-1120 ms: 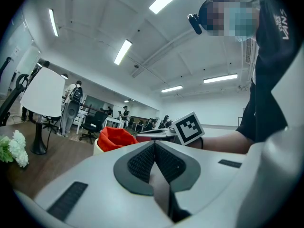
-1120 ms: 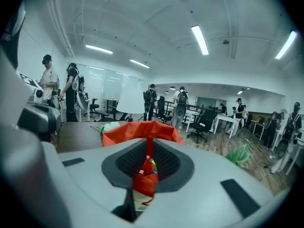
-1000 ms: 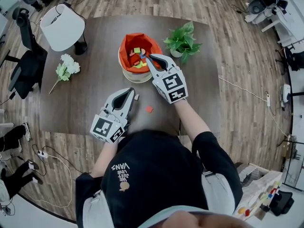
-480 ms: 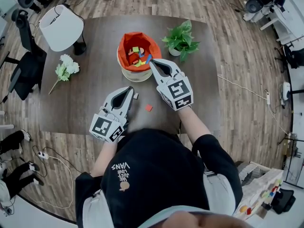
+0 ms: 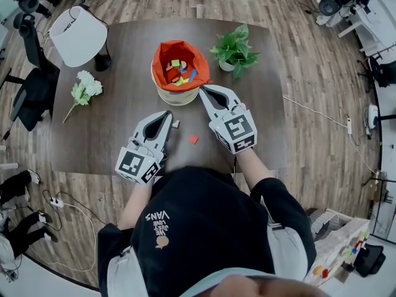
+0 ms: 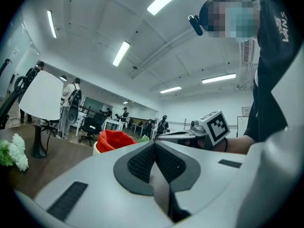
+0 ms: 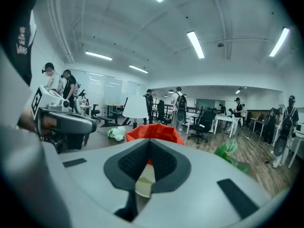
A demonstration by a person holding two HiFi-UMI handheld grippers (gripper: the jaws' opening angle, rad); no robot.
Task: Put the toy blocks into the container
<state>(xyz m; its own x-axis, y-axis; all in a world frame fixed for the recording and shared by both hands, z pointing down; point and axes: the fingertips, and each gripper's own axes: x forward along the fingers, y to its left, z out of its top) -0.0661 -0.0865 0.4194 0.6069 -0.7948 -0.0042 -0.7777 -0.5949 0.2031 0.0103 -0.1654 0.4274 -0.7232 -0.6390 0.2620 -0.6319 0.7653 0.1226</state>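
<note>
On the near counter (image 5: 117, 135) lie two loose toy blocks: one red block (image 5: 193, 139) and one pale block (image 5: 176, 124) just beside the closed, empty left tongs (image 5: 168, 114). Both look light and stiff, best pinched across flat sides. Farther off, the right tongs (image 5: 202, 90), also closed and empty, are beside the one container (image 5: 175, 98), which has several blocks inside.
</note>
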